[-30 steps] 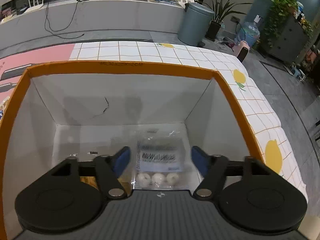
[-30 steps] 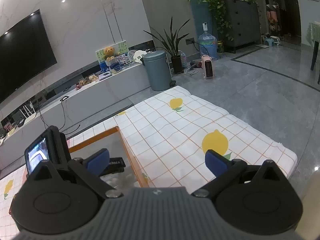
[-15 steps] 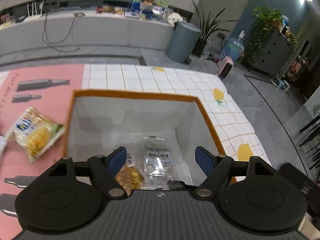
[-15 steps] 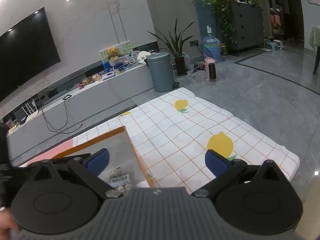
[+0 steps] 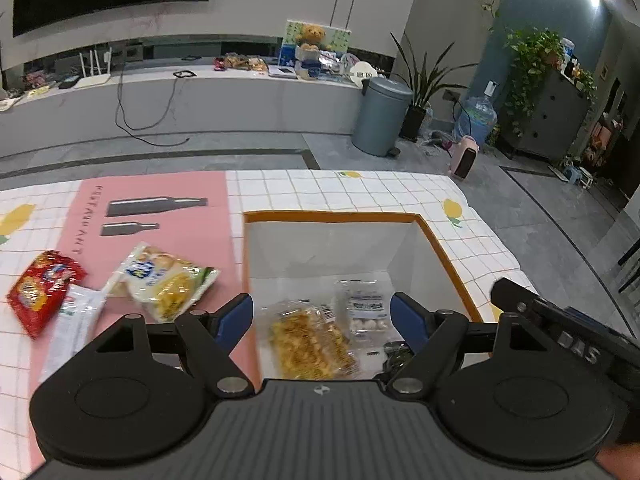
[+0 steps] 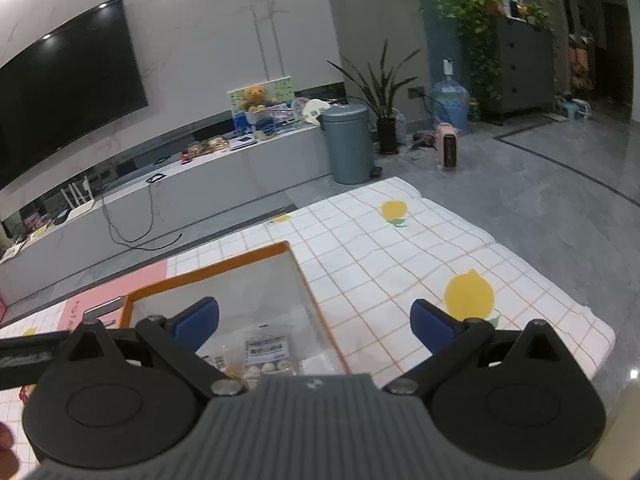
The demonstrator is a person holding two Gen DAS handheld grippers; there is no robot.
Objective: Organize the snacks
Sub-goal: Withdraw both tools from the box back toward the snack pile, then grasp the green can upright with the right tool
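Ahead of me a large black wall-mounted television (image 6: pixel 66 80) hangs on a pale marbled wall (image 6: pixel 208 32), above a long low white media bench (image 5: pixel 180 100). A grey-blue cylindrical bin (image 5: pixel 381 116) stands on the glossy grey tiled floor (image 6: pixel 540 192), beside a long-leaved potted plant (image 5: pixel 420 80). Farther right, a dark grey drawer cabinet (image 6: pixel 520 68) carries trailing greenery.

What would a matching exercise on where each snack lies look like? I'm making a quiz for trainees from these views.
Things:
1. red packet
2. yellow-green bag
3. clear pack of white balls
4. left gripper

Places or states:
A. inside the orange-rimmed box
B. open, holding nothing
C. on the pink mat, beside the box
D. farthest left on the tablecloth

Pairs: 1-D, 2-C, 3-A, 4-B
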